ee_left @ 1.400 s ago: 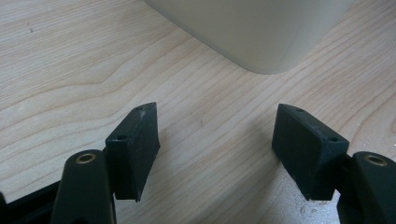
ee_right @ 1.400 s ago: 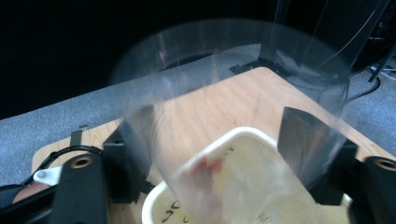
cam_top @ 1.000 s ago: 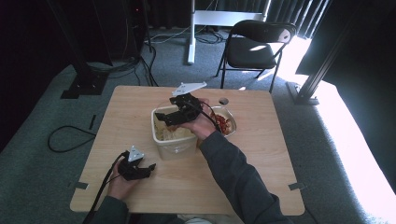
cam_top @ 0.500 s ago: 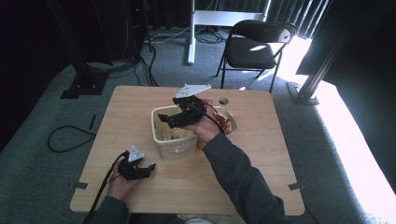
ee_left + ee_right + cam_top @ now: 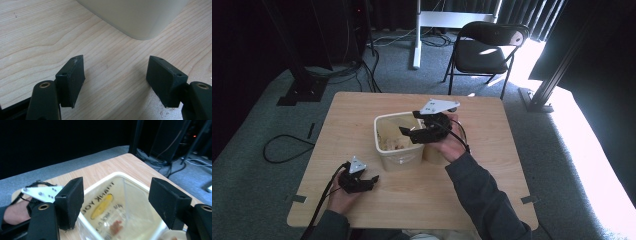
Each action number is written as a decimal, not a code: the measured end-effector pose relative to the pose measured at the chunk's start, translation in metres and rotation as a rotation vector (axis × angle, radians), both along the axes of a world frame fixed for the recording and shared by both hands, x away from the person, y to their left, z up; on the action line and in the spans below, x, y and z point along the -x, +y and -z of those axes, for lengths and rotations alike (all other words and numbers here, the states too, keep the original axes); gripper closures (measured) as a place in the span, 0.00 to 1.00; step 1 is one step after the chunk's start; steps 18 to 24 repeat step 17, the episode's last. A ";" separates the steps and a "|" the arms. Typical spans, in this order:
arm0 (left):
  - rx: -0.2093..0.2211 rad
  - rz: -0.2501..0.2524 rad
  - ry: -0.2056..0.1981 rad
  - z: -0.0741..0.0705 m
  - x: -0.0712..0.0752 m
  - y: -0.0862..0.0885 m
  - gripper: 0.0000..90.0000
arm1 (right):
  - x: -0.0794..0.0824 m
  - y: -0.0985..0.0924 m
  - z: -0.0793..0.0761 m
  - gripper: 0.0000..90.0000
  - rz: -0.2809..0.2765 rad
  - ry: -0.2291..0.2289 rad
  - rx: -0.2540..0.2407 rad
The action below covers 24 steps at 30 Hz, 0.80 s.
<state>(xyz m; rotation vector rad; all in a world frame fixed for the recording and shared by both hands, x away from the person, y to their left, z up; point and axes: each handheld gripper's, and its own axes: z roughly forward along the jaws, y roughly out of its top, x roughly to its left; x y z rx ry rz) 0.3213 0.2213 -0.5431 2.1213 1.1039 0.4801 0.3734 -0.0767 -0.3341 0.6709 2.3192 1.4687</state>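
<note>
We look down on a light wooden table (image 5: 362, 120) on which a pale, translucent plastic container (image 5: 398, 140) stands near the centre, slightly toward the far edge. It stands upright with its mouth open, and brownish contents lie at its bottom; what they are we cannot tell. In the right gripper view, yellow and dark printing reading "THANK YOU" shows through its wall (image 5: 117, 202).

The right gripper (image 5: 412, 134) hangs over the container's right rim, its grey three-cornered plate (image 5: 439, 105) uppermost. In its own view the two black jaws stand apart above the open mouth, with nothing pressed between them; they have just been closing a little, yet they grasp nothing.

The left gripper (image 5: 369, 181) rests low near the table's near edge, toward the near-left corner, just in front of the container and apart from it. In the left gripper view its jaws stand parted over bare wood, empty, and a rounded bottom corner of the container (image 5: 140, 22) stands just ahead of them.

Behind the right hand (image 5: 447, 145), something round sits beside the container, mostly hidden. A black folding chair (image 5: 487, 50) stands on the grey carpet beyond the far edge.
</note>
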 end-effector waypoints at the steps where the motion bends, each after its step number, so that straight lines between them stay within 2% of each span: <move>1: 0.000 0.000 0.000 0.000 0.000 0.000 0.35 | 0.001 -0.005 0.001 0.34 0.004 -0.005 -0.001; 6: 0.000 0.000 -0.002 0.000 0.000 0.000 0.35 | 0.006 -0.022 0.005 0.38 0.032 -0.013 0.002; 7: 0.000 0.000 -0.002 0.000 -0.001 0.000 0.34 | 0.009 -0.030 0.008 0.39 0.047 -0.016 0.004; 17: 0.003 -0.014 -0.010 0.001 -0.003 0.002 0.34 | 0.021 -0.068 0.028 0.40 0.115 -0.007 0.015; 24: 0.003 -0.014 -0.010 0.001 -0.003 0.002 0.34 | 0.021 -0.068 0.028 0.40 0.115 -0.007 0.015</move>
